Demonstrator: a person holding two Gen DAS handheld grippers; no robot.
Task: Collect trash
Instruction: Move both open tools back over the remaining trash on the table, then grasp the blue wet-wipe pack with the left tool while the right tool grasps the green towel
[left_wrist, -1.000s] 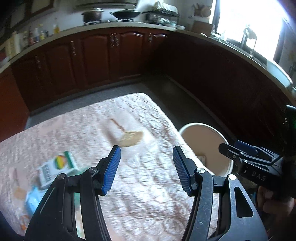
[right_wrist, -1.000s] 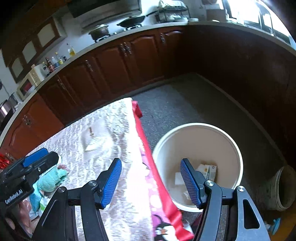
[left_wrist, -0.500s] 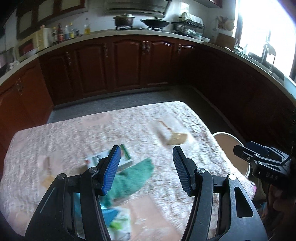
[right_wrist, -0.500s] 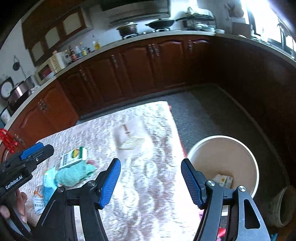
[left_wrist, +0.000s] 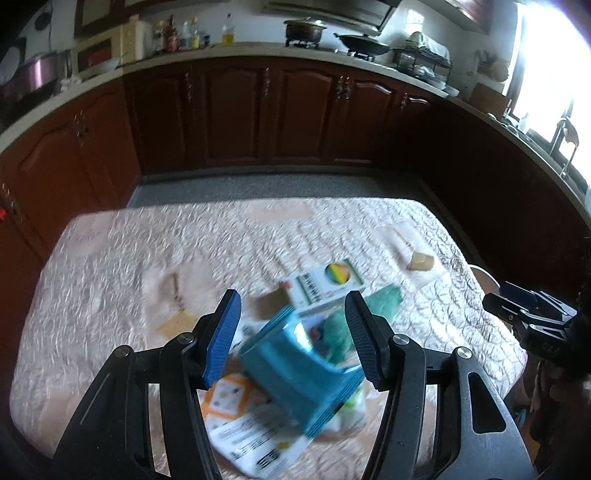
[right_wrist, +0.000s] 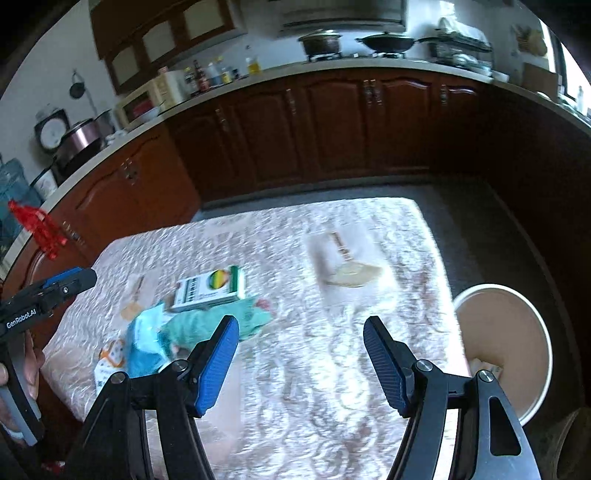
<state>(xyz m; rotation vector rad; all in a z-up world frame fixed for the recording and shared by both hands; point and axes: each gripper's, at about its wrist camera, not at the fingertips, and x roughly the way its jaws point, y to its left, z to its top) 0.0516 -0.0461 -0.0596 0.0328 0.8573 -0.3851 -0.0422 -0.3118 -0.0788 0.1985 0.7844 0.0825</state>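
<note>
bucket (right_wrist: 509, 354) contents mostly hidden; blue packet (left_wrist: 306, 373) blurred.

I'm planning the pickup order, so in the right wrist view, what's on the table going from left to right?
Left gripper at the edge → blue packet → green cloth → white box with the rainbow circle → clear wrapper with the tan piece → bucket on the floor past the table's right edge.

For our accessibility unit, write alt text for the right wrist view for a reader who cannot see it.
The open, empty right hand-held gripper hovers over a pale quilted tablecloth strewn with trash: a white-and-green cardboard box, a crumpled teal cloth and blue plastic packaging. A round cream plastic bin stands on the floor to the right, before dark wooden kitchen cabinets.
</note>
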